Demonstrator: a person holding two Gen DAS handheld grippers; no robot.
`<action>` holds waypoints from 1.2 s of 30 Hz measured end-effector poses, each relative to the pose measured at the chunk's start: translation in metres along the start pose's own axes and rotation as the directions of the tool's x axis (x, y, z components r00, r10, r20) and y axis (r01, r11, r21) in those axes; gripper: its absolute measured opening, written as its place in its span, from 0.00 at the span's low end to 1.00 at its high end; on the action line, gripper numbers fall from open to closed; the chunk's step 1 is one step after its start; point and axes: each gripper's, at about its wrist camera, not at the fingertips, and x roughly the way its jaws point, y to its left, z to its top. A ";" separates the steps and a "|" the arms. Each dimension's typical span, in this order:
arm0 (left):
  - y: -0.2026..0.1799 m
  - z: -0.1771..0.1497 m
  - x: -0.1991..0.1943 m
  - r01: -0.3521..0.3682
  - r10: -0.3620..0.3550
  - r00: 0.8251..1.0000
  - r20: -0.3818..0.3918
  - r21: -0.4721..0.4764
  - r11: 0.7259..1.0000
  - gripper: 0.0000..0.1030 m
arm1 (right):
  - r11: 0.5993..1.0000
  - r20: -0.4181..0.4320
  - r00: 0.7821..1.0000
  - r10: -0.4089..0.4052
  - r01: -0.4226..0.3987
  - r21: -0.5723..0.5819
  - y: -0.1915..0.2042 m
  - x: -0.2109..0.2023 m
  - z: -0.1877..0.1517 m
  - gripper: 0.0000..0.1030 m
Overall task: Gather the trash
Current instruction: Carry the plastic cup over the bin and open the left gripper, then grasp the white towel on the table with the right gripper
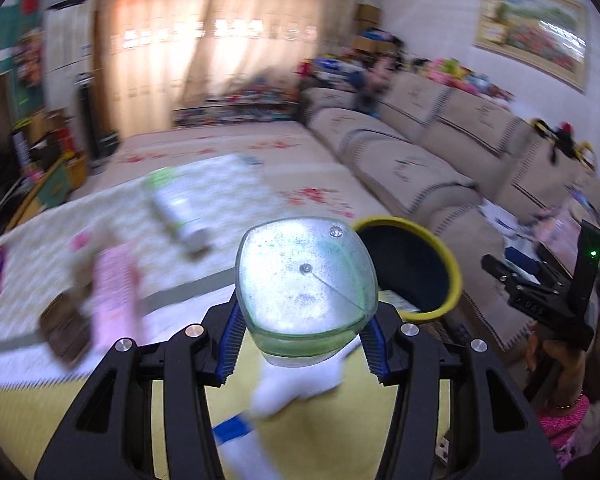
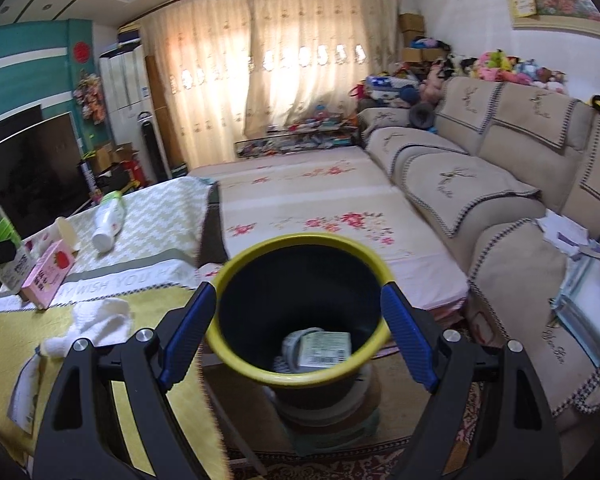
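Left wrist view, clear green-tinted plastic bottle (image 1: pixel 306 280) seen base-on, clamped by left gripper (image 1: pixel 304 344) beside yellow-rimmed black bin (image 1: pixel 452 268), bin gripped across its rim by wide-spread right gripper (image 2: pixel 300 328), carton (image 2: pixel 326 350) inside.

A home living room is shown: a long beige sofa (image 2: pixel 480 184) lined with plush toys (image 2: pixel 512 66), drawn curtains (image 2: pixel 268 68), a television (image 2: pixel 24 172), a framed painting (image 1: pixel 534 26) and a cloth-covered table (image 2: pixel 148 216).
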 end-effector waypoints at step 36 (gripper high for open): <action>-0.043 0.055 0.016 0.064 -0.066 0.996 0.065 0.029 0.998 0.91 | 0.998 -0.017 1.000 -0.011 0.012 0.056 -0.031 -0.006 -0.012 0.79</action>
